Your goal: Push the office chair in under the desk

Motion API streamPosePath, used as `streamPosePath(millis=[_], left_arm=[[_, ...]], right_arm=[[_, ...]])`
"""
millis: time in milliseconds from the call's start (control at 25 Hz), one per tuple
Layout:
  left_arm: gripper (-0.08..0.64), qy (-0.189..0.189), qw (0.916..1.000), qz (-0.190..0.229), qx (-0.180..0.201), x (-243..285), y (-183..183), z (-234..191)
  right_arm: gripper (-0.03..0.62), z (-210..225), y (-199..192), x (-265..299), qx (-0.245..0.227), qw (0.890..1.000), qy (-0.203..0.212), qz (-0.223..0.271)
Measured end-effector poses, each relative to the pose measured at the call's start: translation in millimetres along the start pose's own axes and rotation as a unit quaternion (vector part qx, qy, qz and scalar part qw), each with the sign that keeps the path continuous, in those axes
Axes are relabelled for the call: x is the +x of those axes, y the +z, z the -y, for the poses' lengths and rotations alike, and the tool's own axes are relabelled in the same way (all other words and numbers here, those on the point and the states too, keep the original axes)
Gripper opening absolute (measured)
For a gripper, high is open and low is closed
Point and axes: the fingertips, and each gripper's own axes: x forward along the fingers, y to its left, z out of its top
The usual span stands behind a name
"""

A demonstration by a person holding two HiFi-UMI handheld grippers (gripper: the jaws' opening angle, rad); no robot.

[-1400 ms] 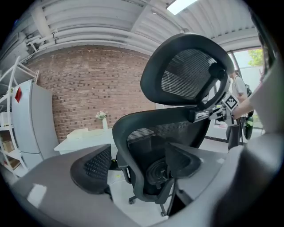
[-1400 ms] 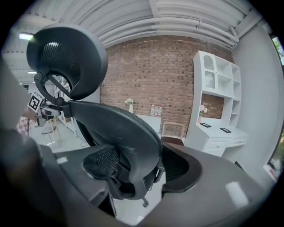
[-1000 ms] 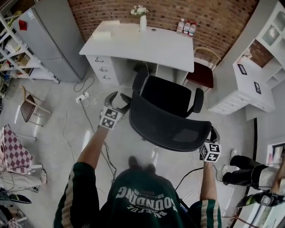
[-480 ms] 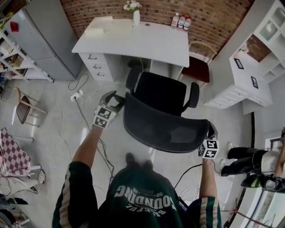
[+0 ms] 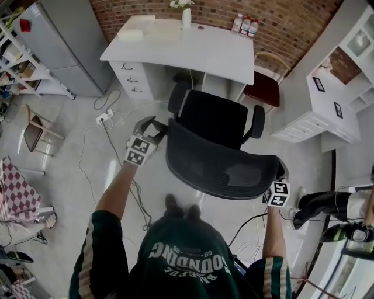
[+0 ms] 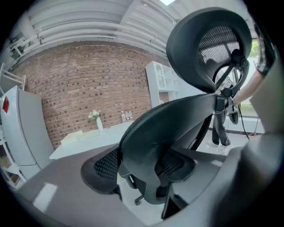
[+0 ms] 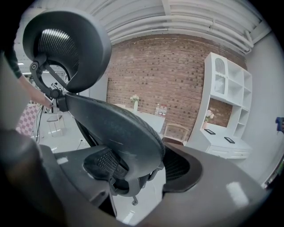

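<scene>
Here the office chair (image 5: pixel 215 124) stands at the middle of the head view, with the white surface (image 5: pixel 210 54) at its 12 o'clock; the seat's front sits near the kneehole, not yet under it. The left gripper (image 5: pixel 156 127) clamps the mesh backrest (image 5: pixel 217 166) on its 9 o'clock edge, jaws pressed to either face. The right gripper (image 5: pixel 281 173) grips the rim at 4 o'clock likewise. A vase (image 5: pixel 186 16) stands on the surface's far side.
</scene>
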Motion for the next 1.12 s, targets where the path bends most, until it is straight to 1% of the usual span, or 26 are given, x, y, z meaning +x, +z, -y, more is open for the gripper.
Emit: streamPosePath(millis=[320, 480, 760, 880, 1120], left_arm=[[0.265, 0.02, 0.9997, -0.002, -0.01, -41.6, -13.0, 22.0], [0.266, 0.037, 0.999, -0.012, -0.02, -64.7, -15.4, 38.5], [0.265, 0.066, 0.9971, -0.019, -0.032, -108.2, -27.4, 65.4], [0.265, 0.08, 0.9957, -0.025, -0.038, -127.7, -35.2, 72.4], [0.265, 0.099, 0.9937, -0.028, -0.046, -169.5, -50.5, 76.5]], right_arm=[[0.287, -9.9, -10.7, -20.7, -0.017, 1.0, 0.018, 0.002], [0.287, -14.9, -20.1, -35.1, -0.023, 0.999, 0.033, -0.004], [0.287, -22.1, -27.4, -52.3, -0.038, 0.997, 0.063, 0.003], [0.287, -30.1, -30.5, -56.4, -0.045, 0.996, 0.076, 0.002], [0.287, -49.8, -33.3, -61.9, -0.061, 0.994, 0.088, 0.006]])
